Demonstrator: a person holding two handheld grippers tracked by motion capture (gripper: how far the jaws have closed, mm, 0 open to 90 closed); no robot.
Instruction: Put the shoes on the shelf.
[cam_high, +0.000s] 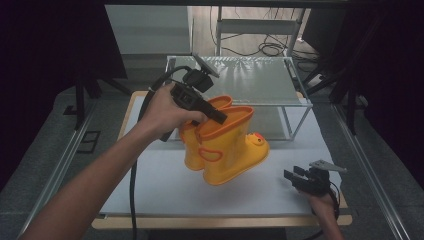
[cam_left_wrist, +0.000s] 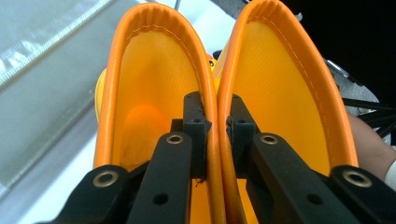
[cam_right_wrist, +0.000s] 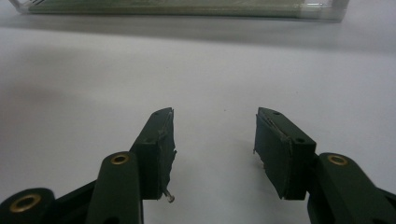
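The left gripper (cam_left_wrist: 216, 116) pinches both yellow rain boots' (cam_high: 225, 145) adjoining rims, tilted off the table (cam_high: 150, 185); the right gripper (cam_right_wrist: 215, 149) gapes empty.

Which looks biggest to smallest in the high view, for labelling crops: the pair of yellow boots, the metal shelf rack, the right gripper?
1. metal shelf rack, though it stands farther back, so likely larger still.
2. pair of yellow boots, clamped at the adjoining rims by the left gripper.
3. right gripper, open.
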